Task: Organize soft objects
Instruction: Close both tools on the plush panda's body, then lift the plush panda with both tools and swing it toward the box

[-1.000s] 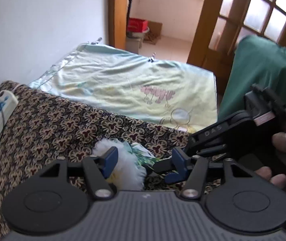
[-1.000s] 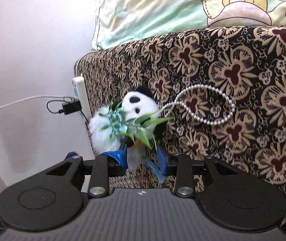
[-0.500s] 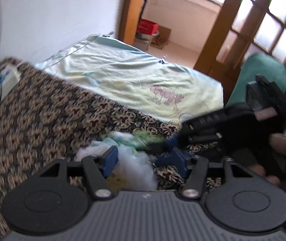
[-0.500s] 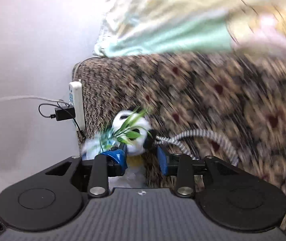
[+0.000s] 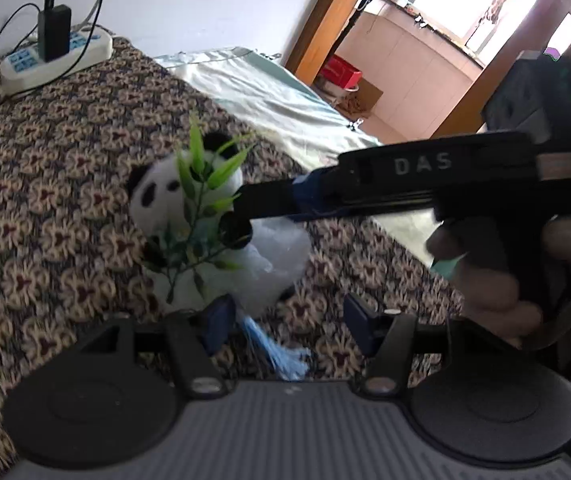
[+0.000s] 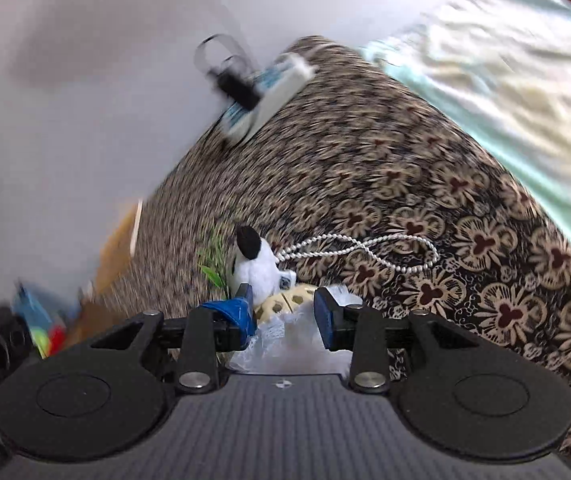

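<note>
1. A small stuffed panda (image 5: 189, 200) sits upright on the brown flowered bedspread (image 5: 45, 168), with a sprig of green plastic leaves (image 5: 205, 184) across its front
2. The right gripper (image 6: 281, 312) reaches in at the panda's side; its fingers stand apart with the toy's white fluff and a yellowish spotted patch between them, though I cannot tell whether they actually press on it
3. The left gripper (image 5: 285, 316) hangs just in front of the panda, fingers spread wide and holding nothing, a pale blue tassel (image 5: 285, 352) lying between them
4. A string of white beads (image 6: 365, 248) trails from the panda over the bedspread
5. A white power strip (image 5: 53, 56) with a black charger plugged in lies near the wall, and a pale green sheet (image 5: 277, 96) covers the bed beyond
</note>
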Motion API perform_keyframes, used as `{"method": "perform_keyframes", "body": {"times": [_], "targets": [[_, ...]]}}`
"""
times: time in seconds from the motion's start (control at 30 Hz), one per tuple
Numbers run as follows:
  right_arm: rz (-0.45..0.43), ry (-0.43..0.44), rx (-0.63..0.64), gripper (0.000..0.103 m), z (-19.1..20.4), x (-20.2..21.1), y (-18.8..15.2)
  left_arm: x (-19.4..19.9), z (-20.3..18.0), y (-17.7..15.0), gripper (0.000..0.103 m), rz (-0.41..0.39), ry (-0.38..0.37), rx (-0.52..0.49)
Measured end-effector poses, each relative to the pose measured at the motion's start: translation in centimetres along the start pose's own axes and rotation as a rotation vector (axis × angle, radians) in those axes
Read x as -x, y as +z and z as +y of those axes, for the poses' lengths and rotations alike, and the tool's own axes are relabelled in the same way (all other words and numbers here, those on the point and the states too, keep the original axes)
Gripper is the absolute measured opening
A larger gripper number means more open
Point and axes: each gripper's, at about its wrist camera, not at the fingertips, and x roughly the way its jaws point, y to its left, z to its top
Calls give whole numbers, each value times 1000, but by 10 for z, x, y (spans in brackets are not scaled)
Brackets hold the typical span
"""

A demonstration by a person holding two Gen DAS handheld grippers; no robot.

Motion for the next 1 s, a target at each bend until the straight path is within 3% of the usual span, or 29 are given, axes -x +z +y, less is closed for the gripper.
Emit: {"method": "perform_keyframes", "body": {"times": [0.13,0.27,0.43,0.6,0.63,0.8,1.0], "targets": [[10,-54,187,18,13,12,-16,-7,-11,-15,60,15,25,-26],[-85,-88,351,18,30,22,-26,-13,-16,-16,60,11,33,-43],[-113,-58,411,18,50,5,-6,-5,-13,-16,60,-9,35,-40],[-155,-72,430,17,74,-14,34,17,10,-19,60,-73,90,52],[-139,-79,434,17,77,-21,42,19,17,-17,60,-84,99,79],[152,-77,457,17,90,-86,70,19,52,-13,60,-120,94,243],[317,-121,529,17,86,-108,69,18,77,-10,60,-172,-11,404]]}}
